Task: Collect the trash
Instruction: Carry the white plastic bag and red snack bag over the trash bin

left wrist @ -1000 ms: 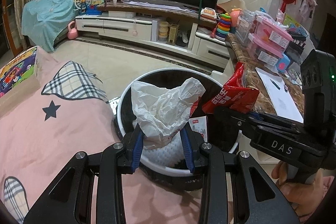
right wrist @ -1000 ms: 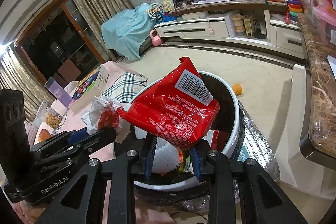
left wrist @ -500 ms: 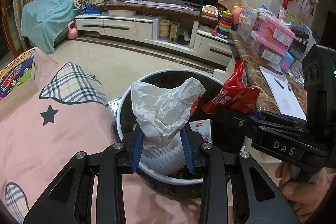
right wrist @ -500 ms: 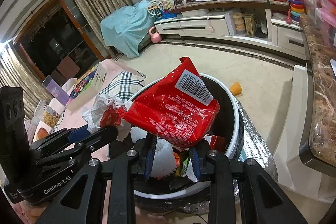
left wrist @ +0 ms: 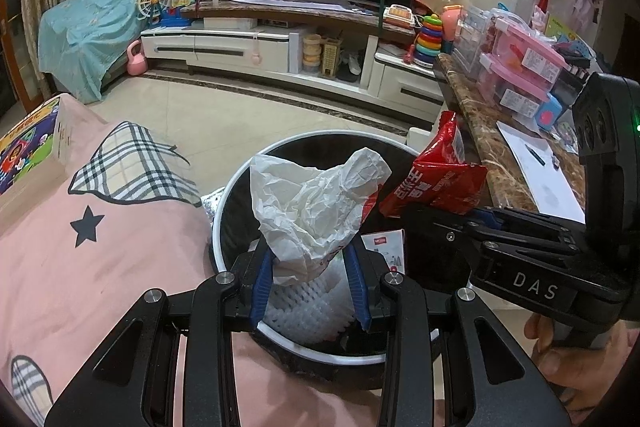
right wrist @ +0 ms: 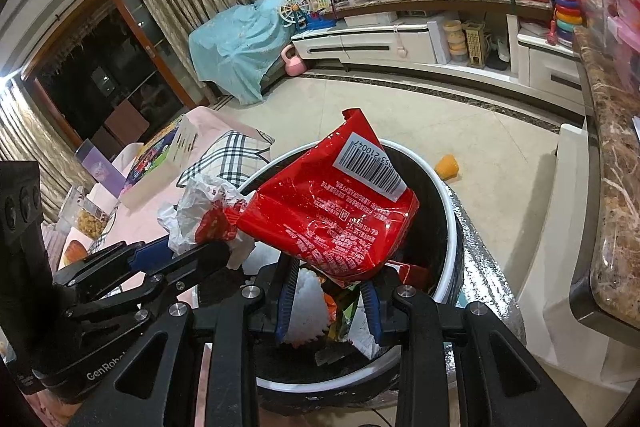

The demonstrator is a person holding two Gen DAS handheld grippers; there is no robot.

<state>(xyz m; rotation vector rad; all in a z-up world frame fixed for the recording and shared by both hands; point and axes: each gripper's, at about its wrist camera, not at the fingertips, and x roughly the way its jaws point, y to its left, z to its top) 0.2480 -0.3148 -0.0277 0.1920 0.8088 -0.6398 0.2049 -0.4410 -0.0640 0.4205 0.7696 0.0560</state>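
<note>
Holding both loads over the bin (left wrist: 236, 187), I check each view in turn.

Left wrist: my left gripper (left wrist: 310, 267) pinches a crumpled white wrapper (left wrist: 316, 203) at its lower end; most of it stands above the blue pads (left wrist: 262, 281). It hangs over the bin's mouth, inside the white rim. Below it lies white foam netting (left wrist: 308, 303) already in the bin. The right gripper (left wrist: 476, 217) sits just to the right, with the red bag (left wrist: 436, 183) poking up over the rim's right side. Pink bedding (left wrist: 100, 267) lies left of the bin.

Right wrist: my right gripper (right wrist: 330, 295) is clamped on the lower edge of the red bag (right wrist: 336, 215), barcode side up. The bag leans over the bin's opening (right wrist: 448, 247). The left gripper (right wrist: 200, 251) and its wrapper (right wrist: 200, 207) sit touching or nearly touching the bag's left corner; I cannot tell which.

Judgement: this is the drop step. I'd spread one pair of fingers at a time, wrapper first, so the two pieces don't catch on each other. The bag is wide and light; I'd bring it nearer the centre before letting go, or it may ride the rim and slide outside.
</note>
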